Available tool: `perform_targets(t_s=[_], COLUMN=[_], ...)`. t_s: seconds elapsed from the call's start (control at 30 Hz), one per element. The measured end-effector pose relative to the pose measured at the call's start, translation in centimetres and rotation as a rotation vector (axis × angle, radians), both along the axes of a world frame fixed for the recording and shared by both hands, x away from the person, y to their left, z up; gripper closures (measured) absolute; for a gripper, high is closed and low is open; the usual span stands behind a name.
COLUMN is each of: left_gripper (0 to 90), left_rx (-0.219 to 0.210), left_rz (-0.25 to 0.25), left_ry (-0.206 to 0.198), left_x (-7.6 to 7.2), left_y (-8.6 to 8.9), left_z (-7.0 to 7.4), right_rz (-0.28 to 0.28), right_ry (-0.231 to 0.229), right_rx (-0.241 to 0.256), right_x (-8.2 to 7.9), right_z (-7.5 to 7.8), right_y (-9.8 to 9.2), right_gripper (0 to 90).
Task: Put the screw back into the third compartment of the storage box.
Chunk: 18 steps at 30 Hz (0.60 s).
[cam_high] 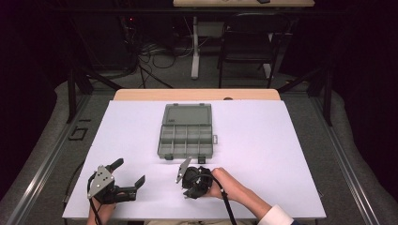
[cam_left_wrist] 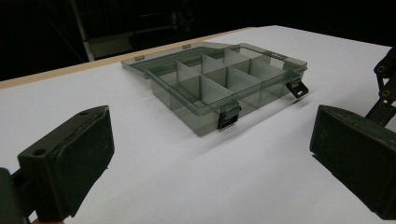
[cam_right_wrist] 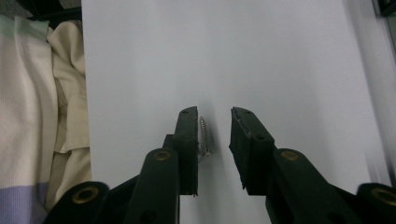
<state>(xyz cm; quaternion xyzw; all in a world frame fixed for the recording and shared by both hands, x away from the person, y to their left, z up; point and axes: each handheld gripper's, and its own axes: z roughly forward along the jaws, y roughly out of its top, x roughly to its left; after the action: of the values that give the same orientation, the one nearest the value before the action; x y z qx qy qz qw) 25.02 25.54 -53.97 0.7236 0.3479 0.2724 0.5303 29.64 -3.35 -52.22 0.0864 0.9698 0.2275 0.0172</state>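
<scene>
white table (cam_high: 263, 154) | R claw (cam_right_wrist: 215, 140) jaws apart, screw (cam_right_wrist: 203, 136) between (tip blurry)

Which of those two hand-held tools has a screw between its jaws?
The right tool, held by the person's right hand. A small screw sits against one of its jaws, which stand partly apart. The left tool gapes wide, with bare table between its jaws.

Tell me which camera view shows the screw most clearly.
The right gripper view does: the screw lies on the white table between the parted jaws of the right claw, close beside one jaw. In the high view that claw covers the spot. The left gripper view looks at the open organizer box instead.
</scene>
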Motion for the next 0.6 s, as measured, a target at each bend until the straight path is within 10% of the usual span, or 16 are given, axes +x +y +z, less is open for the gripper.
perform_targets(t_s=[0.6], left_gripper=[0.0], left_rx=[0.002], left_rz=[-0.001], left_ry=[-0.001], left_x=[0.0], left_y=[0.0], left_z=[0.0], right_rz=[0.032], right_ry=[0.045], right_rx=[-0.122], right_x=[0.8], right_z=[-0.9], right_y=[1.1], right_gripper=[82.3])
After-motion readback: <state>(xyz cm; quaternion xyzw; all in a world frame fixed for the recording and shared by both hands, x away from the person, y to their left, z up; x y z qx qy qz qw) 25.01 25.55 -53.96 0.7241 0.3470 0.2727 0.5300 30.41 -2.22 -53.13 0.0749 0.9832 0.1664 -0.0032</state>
